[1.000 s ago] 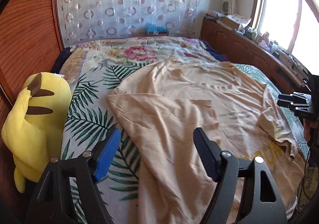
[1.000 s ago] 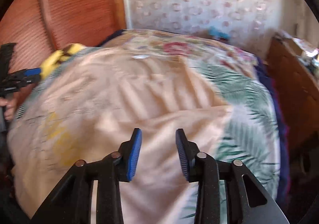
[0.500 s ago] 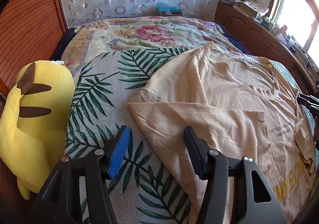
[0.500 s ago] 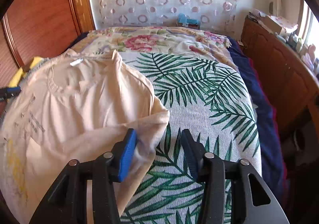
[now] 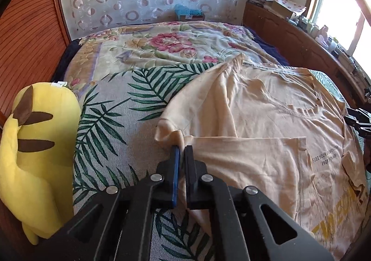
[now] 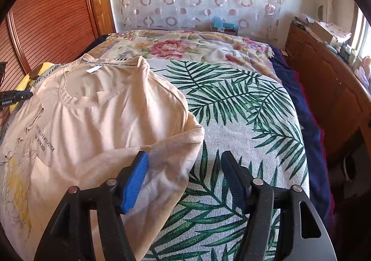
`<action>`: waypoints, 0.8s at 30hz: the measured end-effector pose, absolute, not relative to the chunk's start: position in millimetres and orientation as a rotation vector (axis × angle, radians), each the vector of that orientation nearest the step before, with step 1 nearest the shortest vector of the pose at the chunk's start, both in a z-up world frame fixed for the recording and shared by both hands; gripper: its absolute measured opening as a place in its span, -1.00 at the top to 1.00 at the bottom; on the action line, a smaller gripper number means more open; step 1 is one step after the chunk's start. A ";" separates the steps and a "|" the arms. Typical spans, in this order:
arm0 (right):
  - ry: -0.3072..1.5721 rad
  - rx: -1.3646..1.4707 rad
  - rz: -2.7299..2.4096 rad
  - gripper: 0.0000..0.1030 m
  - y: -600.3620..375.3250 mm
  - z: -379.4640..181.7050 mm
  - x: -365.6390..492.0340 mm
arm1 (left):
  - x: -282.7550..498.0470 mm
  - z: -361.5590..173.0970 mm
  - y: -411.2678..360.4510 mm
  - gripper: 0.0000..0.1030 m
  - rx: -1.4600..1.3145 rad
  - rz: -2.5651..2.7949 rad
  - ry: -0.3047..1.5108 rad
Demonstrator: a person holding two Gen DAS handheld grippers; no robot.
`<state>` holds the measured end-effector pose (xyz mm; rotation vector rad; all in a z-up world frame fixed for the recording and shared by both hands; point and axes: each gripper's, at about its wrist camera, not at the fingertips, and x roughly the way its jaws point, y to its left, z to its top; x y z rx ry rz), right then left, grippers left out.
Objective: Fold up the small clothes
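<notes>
On the bed: the beige T-shirt [image 5: 266,107] is lying flat on the palm-leaf blanket [image 5: 111,107], collar toward the headboard, hem toward you.
Left gripper [image 5: 182,154]: you are pinching the shirt's left edge just below the sleeve [image 5: 167,128], jaws closed on the fabric.
Right gripper [image 6: 183,165]: you are hovering with jaws spread wide; the blue pad [image 6: 136,177] is lying over the right sleeve [image 6: 185,142], the other over bare blanket.
Key relation: the shirt's long axis is running straight away from both grippers, so the right edge is sitting between your open fingers.
View difference: the left camera is showing the pinch; the right one seems to show your left gripper only as a small tip at the frame's edge.
Bystander: a yellow plush toy [image 5: 37,149] is resting beside the blanket.
</notes>
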<state>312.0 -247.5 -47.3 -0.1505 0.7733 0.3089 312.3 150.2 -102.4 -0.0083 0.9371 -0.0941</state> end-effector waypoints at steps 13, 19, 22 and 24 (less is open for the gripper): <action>0.777 -0.153 0.314 -0.44 -250.0 -46.7 312.2 | 302.0 -46.1 165.2 0.91 0.072 -0.017 0.777; 0.778 -0.160 0.317 -0.44 -250.4 -46.0 314.8 | 296.9 -46.3 156.9 0.91 0.072 -0.052 0.769; 0.777 -0.156 0.317 -0.43 -251.2 -45.7 318.2 | 291.8 -48.1 149.3 0.91 0.061 -0.070 0.771; 0.774 -0.154 0.320 -0.29 -250.6 -45.0 319.8 | 289.3 -49.7 144.2 0.91 0.056 -0.079 0.772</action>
